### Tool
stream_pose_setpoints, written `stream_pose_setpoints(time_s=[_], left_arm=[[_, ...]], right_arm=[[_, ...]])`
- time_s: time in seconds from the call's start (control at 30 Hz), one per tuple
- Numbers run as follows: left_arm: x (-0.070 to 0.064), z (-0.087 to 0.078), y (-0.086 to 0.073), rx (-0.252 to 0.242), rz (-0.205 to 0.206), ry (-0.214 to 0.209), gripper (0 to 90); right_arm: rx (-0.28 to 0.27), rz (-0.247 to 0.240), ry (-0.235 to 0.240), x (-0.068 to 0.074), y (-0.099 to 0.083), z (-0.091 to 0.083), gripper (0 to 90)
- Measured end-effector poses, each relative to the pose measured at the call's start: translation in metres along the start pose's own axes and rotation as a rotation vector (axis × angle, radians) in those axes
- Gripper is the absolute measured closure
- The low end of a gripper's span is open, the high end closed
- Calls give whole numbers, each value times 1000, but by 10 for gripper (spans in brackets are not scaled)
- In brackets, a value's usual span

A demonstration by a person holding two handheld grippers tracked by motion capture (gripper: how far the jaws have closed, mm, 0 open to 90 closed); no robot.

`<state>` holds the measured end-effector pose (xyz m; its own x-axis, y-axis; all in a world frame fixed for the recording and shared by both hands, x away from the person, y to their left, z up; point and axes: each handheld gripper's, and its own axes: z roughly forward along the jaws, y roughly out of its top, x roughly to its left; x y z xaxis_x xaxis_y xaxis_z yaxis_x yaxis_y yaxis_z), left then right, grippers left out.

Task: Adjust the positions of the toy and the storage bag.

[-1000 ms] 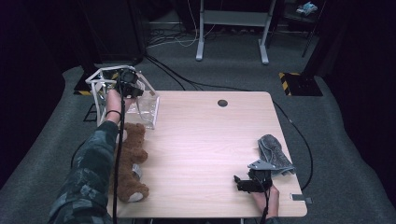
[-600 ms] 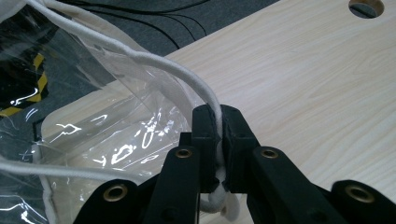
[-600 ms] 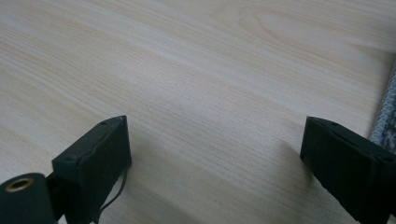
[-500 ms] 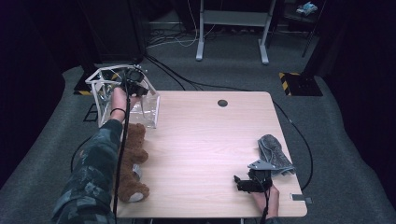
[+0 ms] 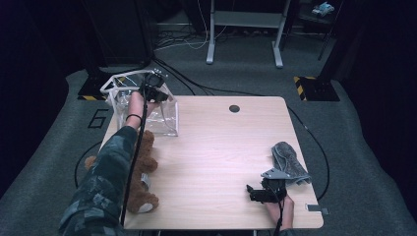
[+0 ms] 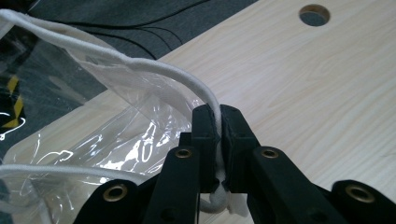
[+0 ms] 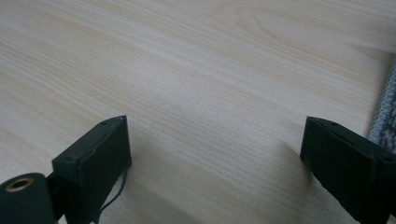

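While our left gripper [image 6: 218,122] pinches the white cord rim [image 6: 140,67] of the clear plastic bag [image 5: 158,112], its jaws are pressed together on the cord with only the cord's thickness between them. From the high view we see that bag at the far left corner of the wooden table [image 5: 221,147], standing open with its rim held up by the left gripper [image 5: 151,89] above it. Our left forearm, in a dark patterned sleeve [image 5: 105,182], reaches across a brown teddy bear [image 5: 142,172] that lies on the table's left side, near the front edge. Our right gripper [image 5: 255,191] rests low at the front right of the table, and its jaws stand spread wide, with bare wood between them in the right gripper view. Just beside it, to the right, lies a grey knitted cloth [image 5: 289,160], whose edge [image 7: 385,116] shows next to one jaw, though we cannot tell whether they touch
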<state>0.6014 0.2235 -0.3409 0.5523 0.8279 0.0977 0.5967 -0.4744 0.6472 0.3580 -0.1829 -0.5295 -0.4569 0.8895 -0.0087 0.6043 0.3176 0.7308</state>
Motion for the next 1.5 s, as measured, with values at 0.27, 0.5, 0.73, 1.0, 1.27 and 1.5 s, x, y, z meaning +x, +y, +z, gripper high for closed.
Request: stream_pose_setpoints(time_s=[0.27,0.5,0.73,1.0,1.27,1.5], left_arm=[[-21,5,10,1,46,-39,849],[-28,8,15,5,69,-60,849],[-24,8,14,16,46,-31,588],[-24,11,25,63,94,35,765],[-25,22,33,58,127,18,848],[-31,24,42,36,196,28,864]], right_arm=[[-2,-4,-4,0,0,0,81],[-3,-3,-3,0,0,0,82],[-3,0,0,0,0,0,82],[-2,-3,2,-1,0,0,83],[-3,-3,4,-1,0,0,89],[-6,4,0,0,0,0,89]])
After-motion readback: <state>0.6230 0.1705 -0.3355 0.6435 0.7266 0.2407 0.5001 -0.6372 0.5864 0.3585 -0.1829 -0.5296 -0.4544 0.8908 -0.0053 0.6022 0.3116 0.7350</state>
